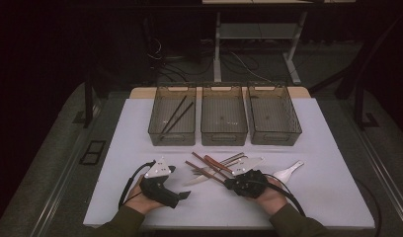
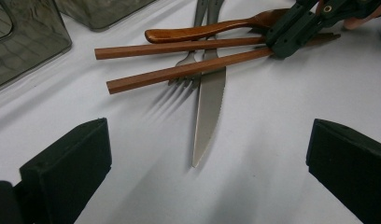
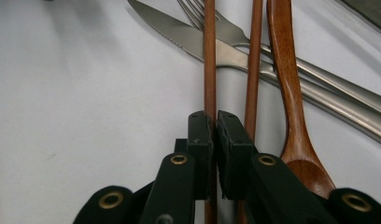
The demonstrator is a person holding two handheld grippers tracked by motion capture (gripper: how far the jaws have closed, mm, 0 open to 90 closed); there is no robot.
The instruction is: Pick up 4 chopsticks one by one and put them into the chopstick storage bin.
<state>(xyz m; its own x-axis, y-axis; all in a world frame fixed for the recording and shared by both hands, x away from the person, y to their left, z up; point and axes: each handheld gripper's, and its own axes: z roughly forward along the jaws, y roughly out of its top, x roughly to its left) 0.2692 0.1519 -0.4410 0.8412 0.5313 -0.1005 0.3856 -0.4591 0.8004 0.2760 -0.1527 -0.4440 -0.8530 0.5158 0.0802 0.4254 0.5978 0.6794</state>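
Chopstick (image 1: 205,173) lies in the cutlery pile on the white table (image 1: 328,192), in front of three bins; right gripper (image 1: 230,184) at its near end. Left gripper (image 1: 185,194) rests nearby on the table. Left gripper view: jaws wide apart, nothing btwn them (knife (image 2: 208,105) ahead). Right gripper view: jaws clamped on the chopstick (image 3: 209,56), beside a 2nd chopstick (image 3: 254,70) & wooden spoon (image 3: 291,102).
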